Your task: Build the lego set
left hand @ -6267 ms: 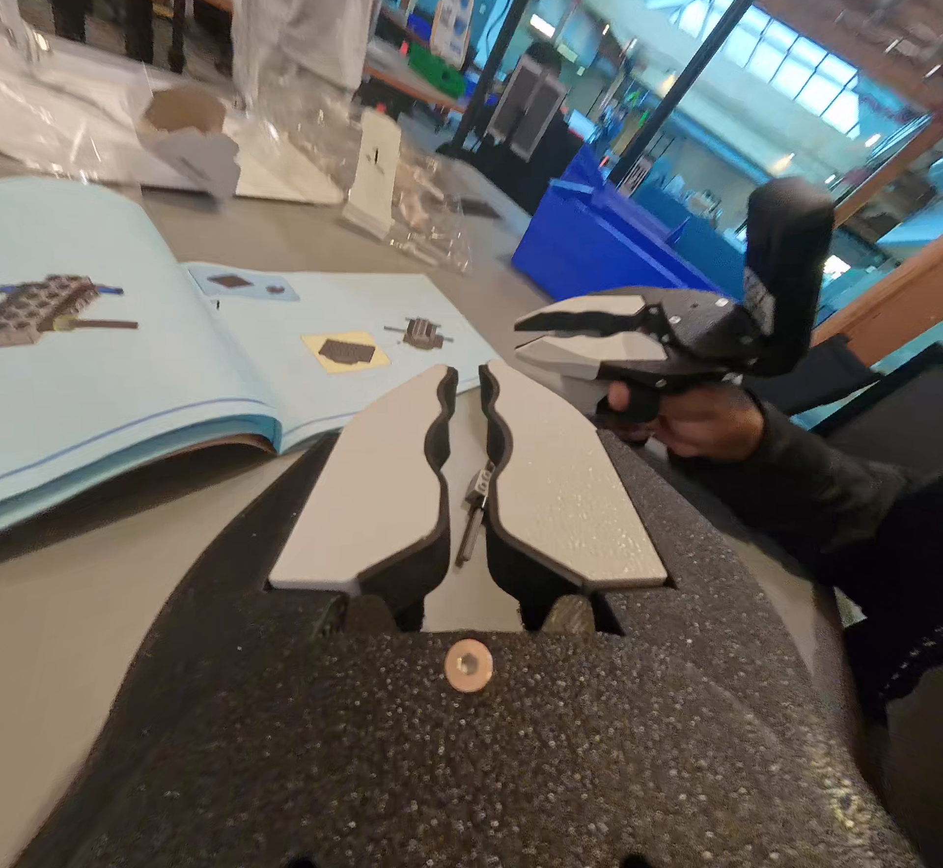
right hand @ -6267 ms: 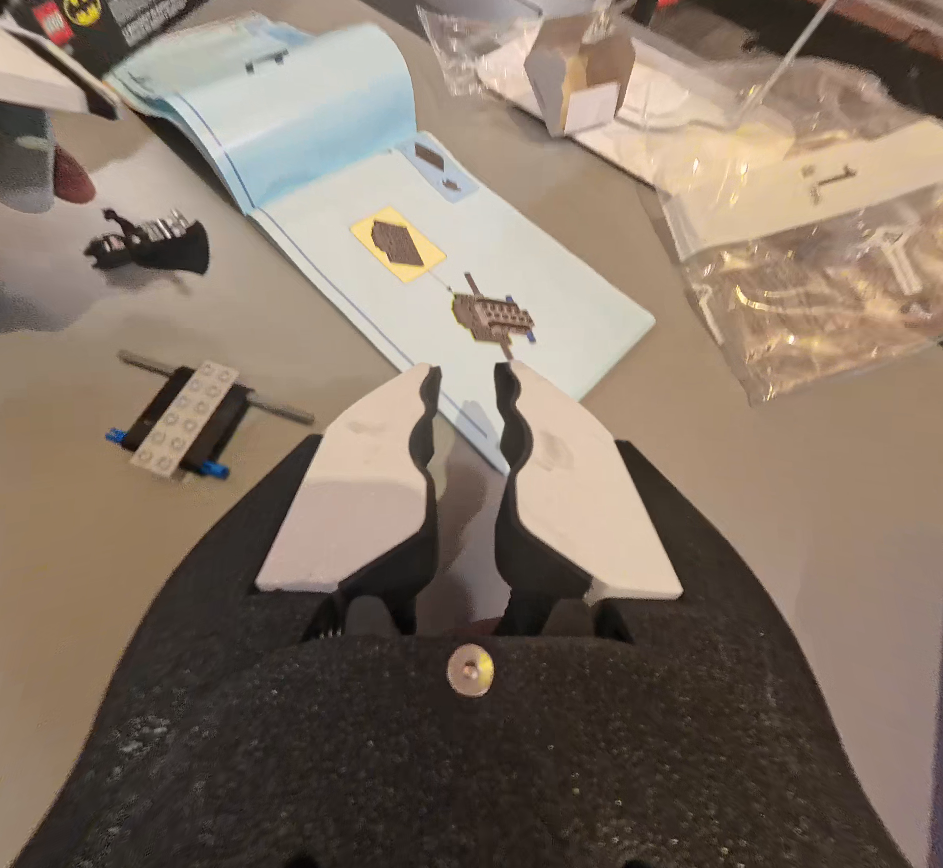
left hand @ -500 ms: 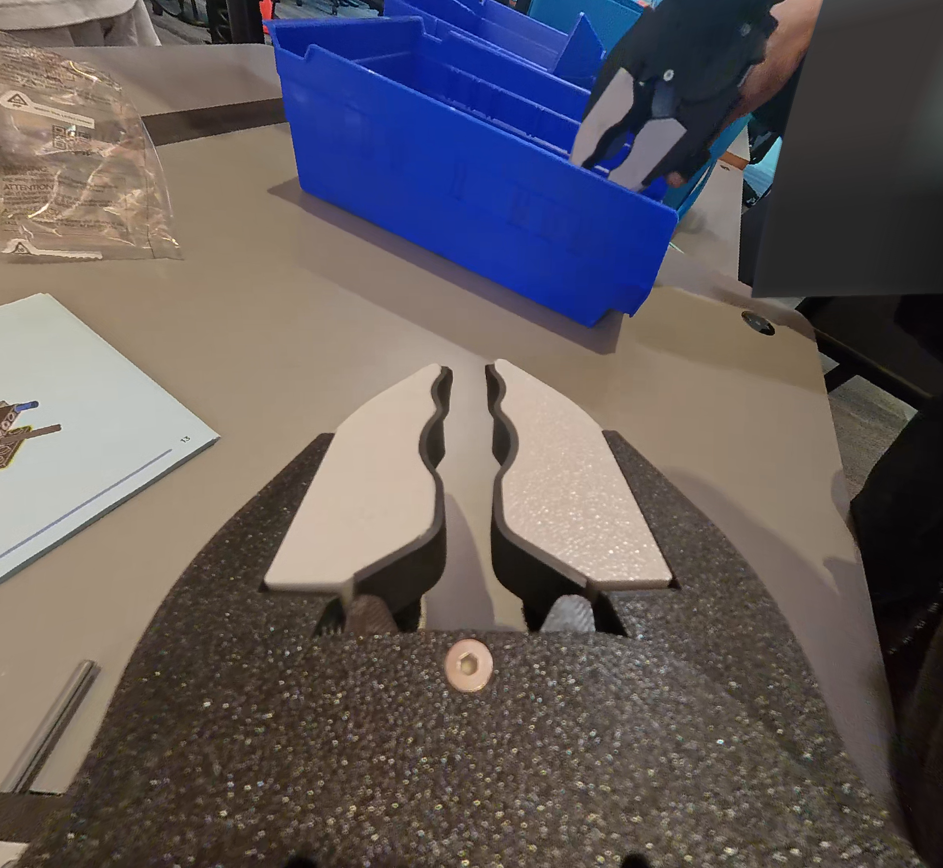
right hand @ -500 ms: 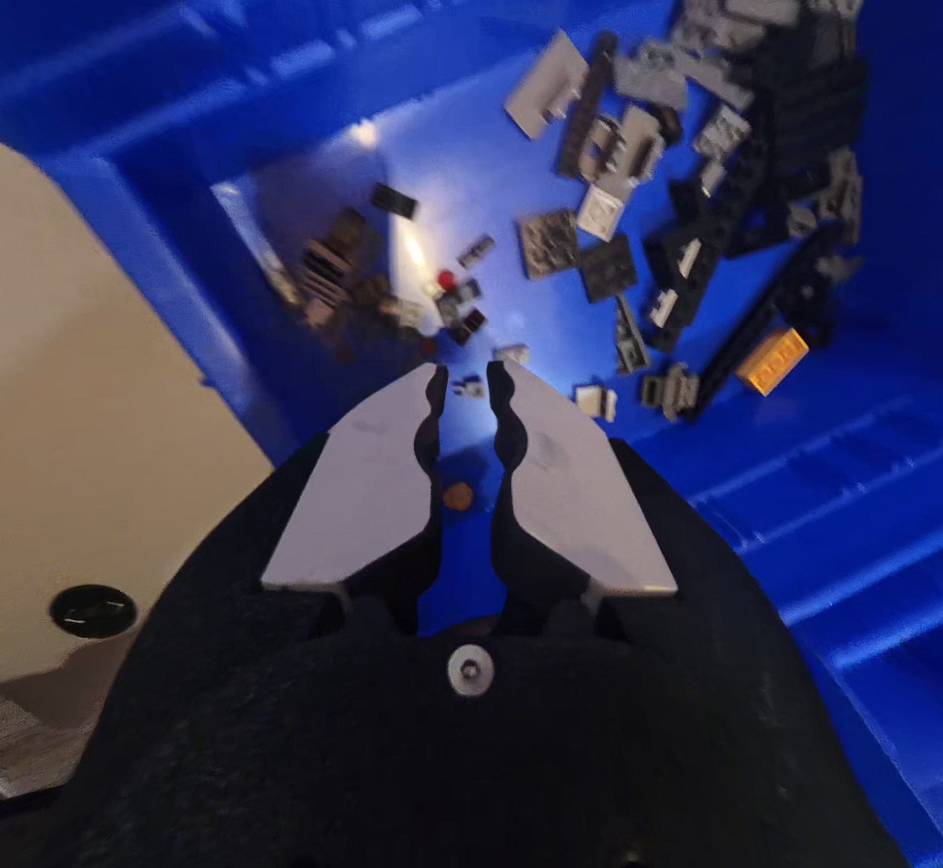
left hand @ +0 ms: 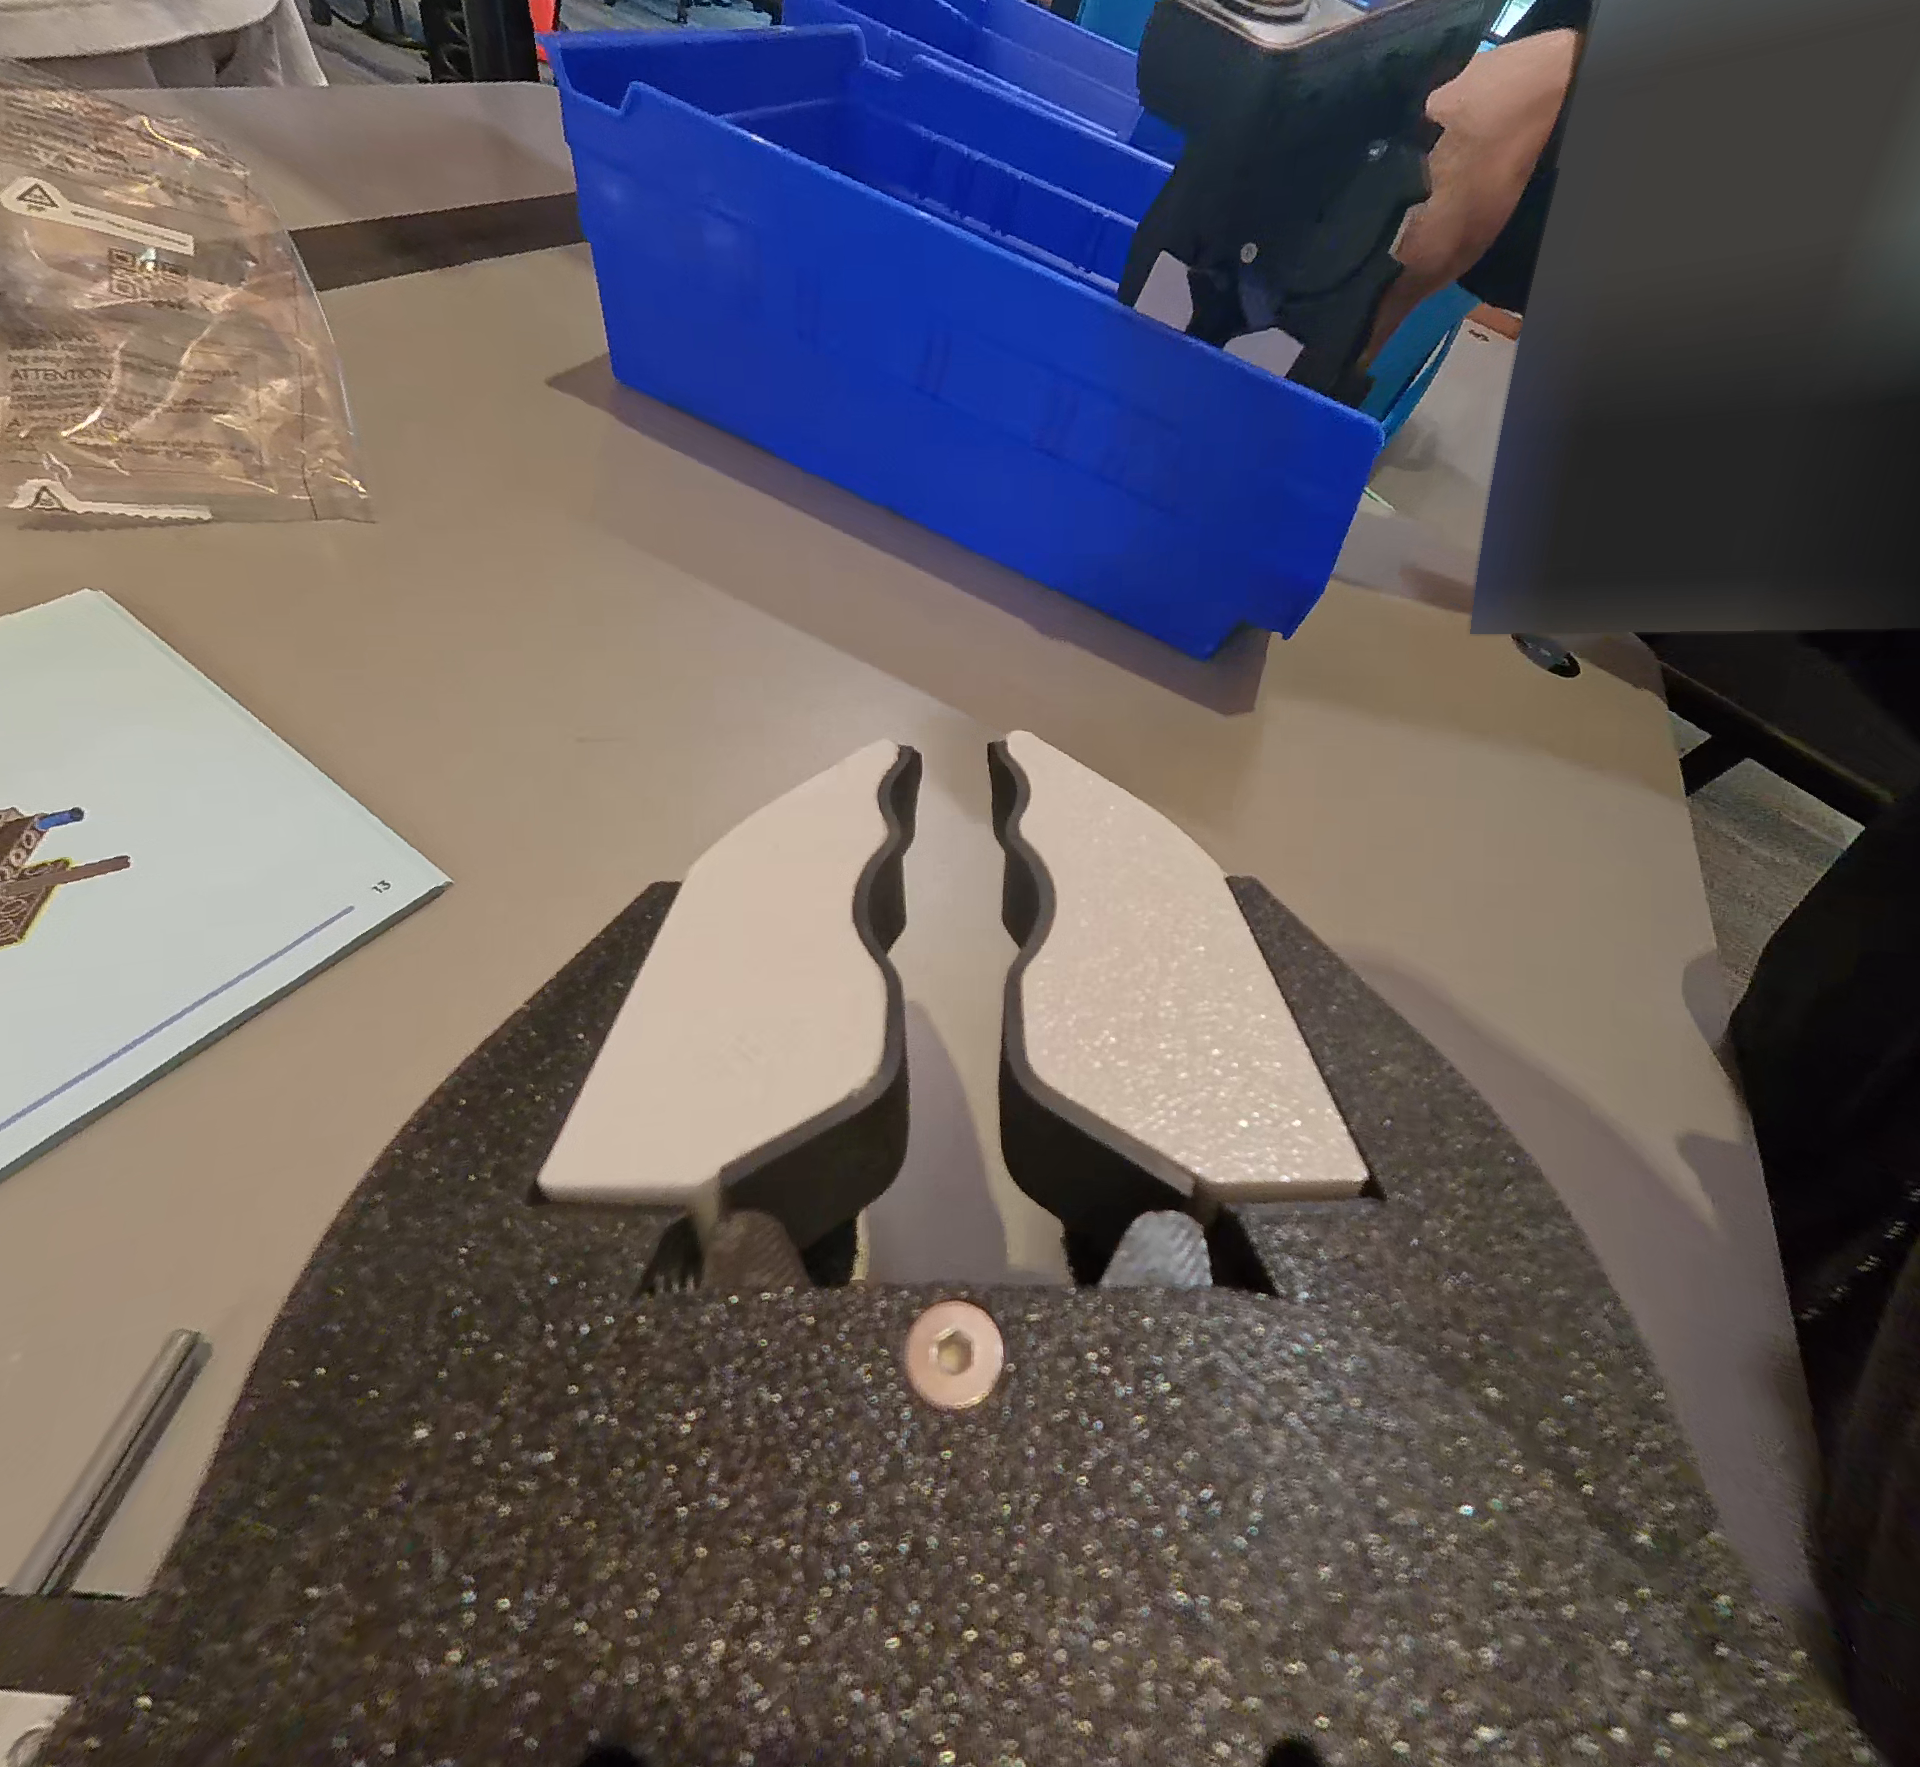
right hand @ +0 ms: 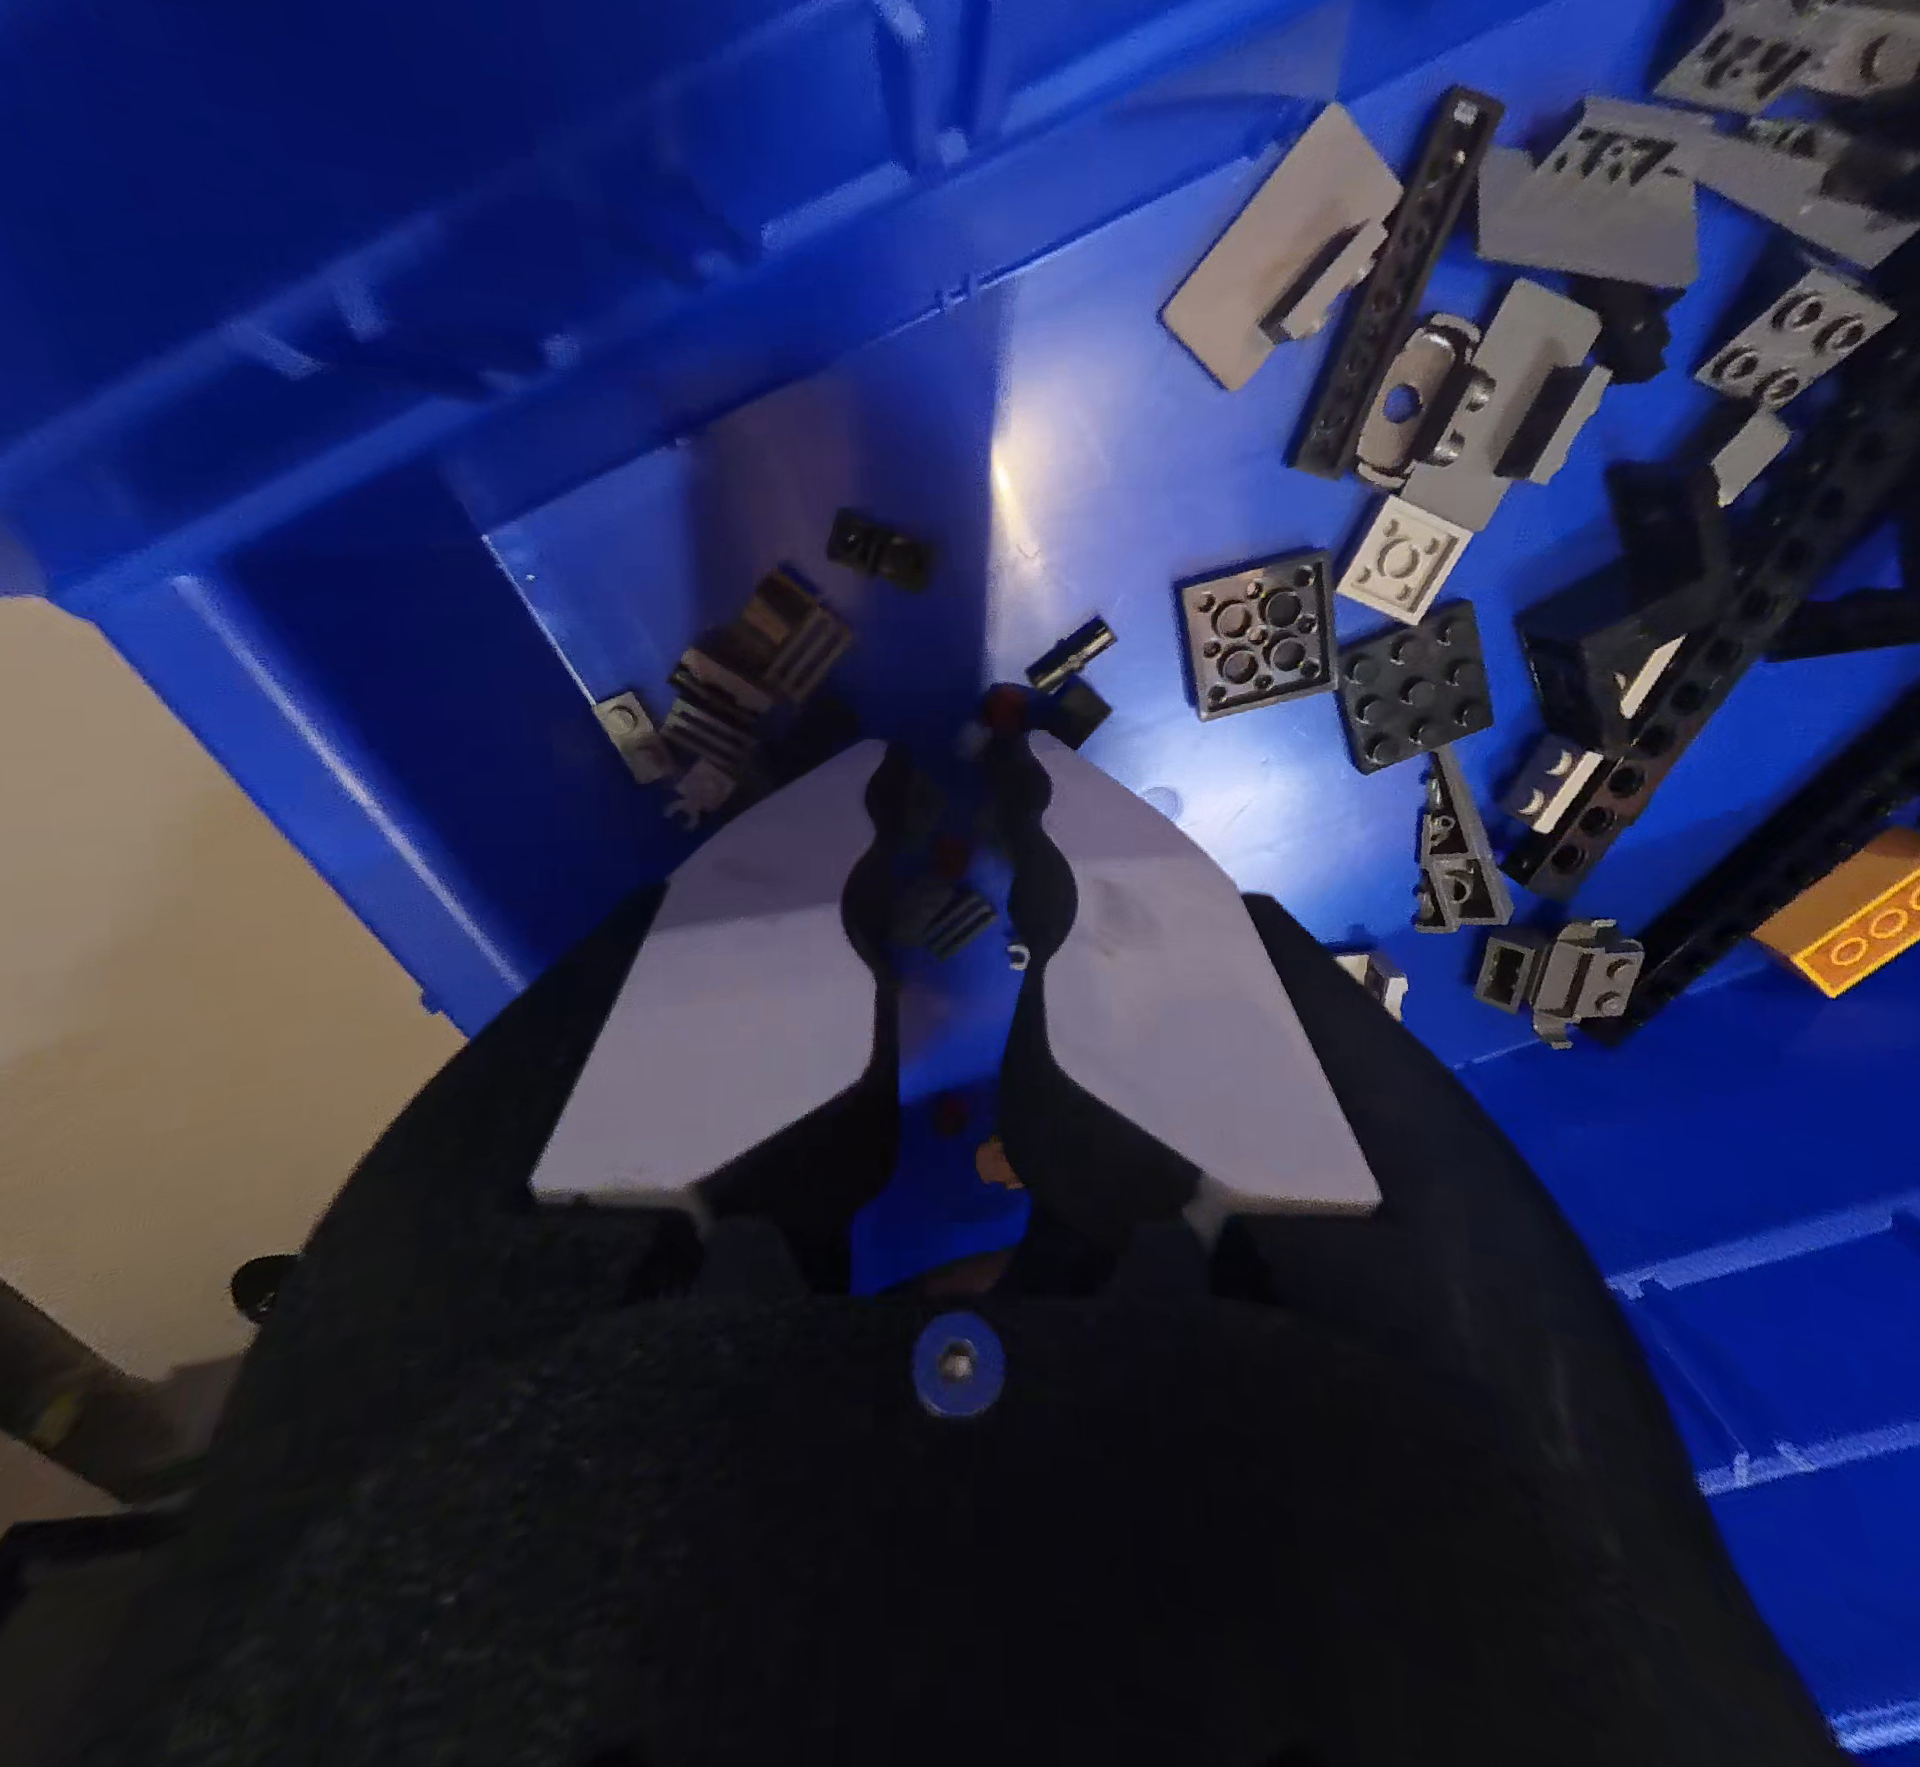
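Right wrist view: the right gripper (right hand: 956, 761) reaches down into a blue bin (right hand: 727, 159), its jaws narrowly apart over small red and dark pieces (right hand: 1003, 709); whether the pads grip any, I cannot tell. Grey and black bricks (right hand: 1257, 631) lie to the right. The left gripper (left hand: 954, 751) hovers narrowly open and bare above a grey table (left hand: 623, 637), near a printed booklet (left hand: 187, 844) and a labelled plastic bag (left hand: 135, 315).

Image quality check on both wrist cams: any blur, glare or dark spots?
Left wrist view: evenly lit and sharp on the left tongs and blue bin; wide-angle bowing toward the edges. Right wrist view: dim, its tongs soft and shadowed, a bright glare patch on the bin floor, bricks at right reasonably sharp.
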`<state>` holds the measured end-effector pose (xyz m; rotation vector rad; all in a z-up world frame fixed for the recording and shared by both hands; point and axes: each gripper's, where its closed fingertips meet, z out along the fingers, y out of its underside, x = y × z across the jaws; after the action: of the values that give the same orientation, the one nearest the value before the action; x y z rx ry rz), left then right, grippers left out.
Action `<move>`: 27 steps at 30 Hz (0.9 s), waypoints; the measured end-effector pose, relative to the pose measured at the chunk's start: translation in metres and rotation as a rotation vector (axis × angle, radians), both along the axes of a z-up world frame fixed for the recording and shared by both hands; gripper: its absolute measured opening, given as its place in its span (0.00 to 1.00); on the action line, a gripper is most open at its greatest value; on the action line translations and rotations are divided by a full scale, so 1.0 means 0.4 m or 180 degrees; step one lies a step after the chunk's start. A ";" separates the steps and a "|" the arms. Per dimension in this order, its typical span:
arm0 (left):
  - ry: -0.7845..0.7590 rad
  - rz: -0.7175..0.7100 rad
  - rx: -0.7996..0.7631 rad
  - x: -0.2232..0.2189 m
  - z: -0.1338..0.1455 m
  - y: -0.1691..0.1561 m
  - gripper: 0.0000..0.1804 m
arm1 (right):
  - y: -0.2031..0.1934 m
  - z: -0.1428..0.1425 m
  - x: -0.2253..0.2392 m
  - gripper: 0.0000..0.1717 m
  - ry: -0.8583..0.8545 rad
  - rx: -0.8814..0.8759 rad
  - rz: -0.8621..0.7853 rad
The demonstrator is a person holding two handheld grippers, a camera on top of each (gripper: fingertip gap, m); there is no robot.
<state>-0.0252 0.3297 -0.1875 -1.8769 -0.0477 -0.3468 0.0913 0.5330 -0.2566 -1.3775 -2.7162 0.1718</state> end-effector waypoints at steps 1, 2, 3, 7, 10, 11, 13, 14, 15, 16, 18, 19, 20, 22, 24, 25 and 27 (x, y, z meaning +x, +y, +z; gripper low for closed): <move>-0.0002 -0.0002 -0.0004 0.000 -0.001 0.000 0.07 | 0.003 -0.001 0.001 0.11 -0.0027 -0.0006 -0.0041; -0.0002 -0.0003 -0.0005 0.000 -0.001 0.000 0.07 | 0.005 -0.004 0.003 0.11 -0.0062 -0.0016 -0.0080; 0.0001 -0.0001 -0.0007 0.000 -0.001 -0.001 0.07 | 0.006 -0.005 0.003 0.11 -0.0073 -0.0037 -0.0112; 0.0008 0.0004 -0.0016 -0.001 -0.002 -0.002 0.07 | 0.007 0.001 -0.002 0.12 -0.0024 -0.0113 -0.0211; -0.0001 0.0005 -0.0015 -0.002 -0.001 -0.003 0.07 | 0.010 -0.005 0.000 0.12 -0.0036 -0.0092 -0.0227; -0.0003 0.0004 -0.0016 -0.002 -0.002 -0.003 0.07 | 0.007 -0.005 0.000 0.11 -0.0025 -0.0110 -0.0225; -0.0004 0.0005 -0.0015 -0.002 -0.001 -0.003 0.07 | 0.009 -0.006 -0.001 0.11 -0.0011 -0.0085 -0.0225; -0.0006 0.0006 -0.0015 -0.002 -0.001 -0.003 0.07 | 0.010 -0.006 -0.001 0.11 -0.0005 -0.0074 -0.0228; -0.0008 0.0007 -0.0014 -0.002 -0.001 -0.003 0.07 | 0.011 -0.006 -0.001 0.11 -0.0003 -0.0075 -0.0231; -0.0011 0.0008 -0.0013 -0.002 -0.001 -0.003 0.07 | 0.011 -0.006 0.001 0.11 -0.0005 -0.0080 -0.0238; -0.0020 0.0011 -0.0012 -0.004 -0.001 -0.003 0.07 | 0.009 -0.007 0.003 0.09 -0.0007 -0.0096 -0.0236; -0.0026 0.0012 -0.0011 -0.004 -0.001 -0.003 0.07 | 0.007 -0.007 0.003 0.08 -0.0004 -0.0110 -0.0232; -0.0034 0.0014 -0.0010 -0.004 -0.001 -0.003 0.07 | 0.005 -0.007 0.003 0.06 0.0003 -0.0117 -0.0231; -0.0047 0.0015 -0.0008 -0.005 0.000 -0.004 0.07 | 0.005 -0.007 0.002 0.05 0.0019 -0.0109 -0.0233; -0.0052 0.0016 -0.0006 -0.006 0.000 -0.005 0.07 | 0.004 -0.007 0.002 0.05 0.0033 -0.0112 -0.0232; -0.0053 0.0017 -0.0006 -0.007 0.000 -0.005 0.07 | 0.003 -0.007 0.001 0.05 0.0046 -0.0120 -0.0227; -0.0050 0.0021 -0.0005 -0.008 0.000 -0.007 0.07 | 0.000 0.002 -0.002 0.05 0.0126 -0.0150 -0.0263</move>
<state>-0.0282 0.3270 -0.1875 -1.8754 -0.0648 -0.3570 0.0904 0.5331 -0.2560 -1.4796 -2.6341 0.2556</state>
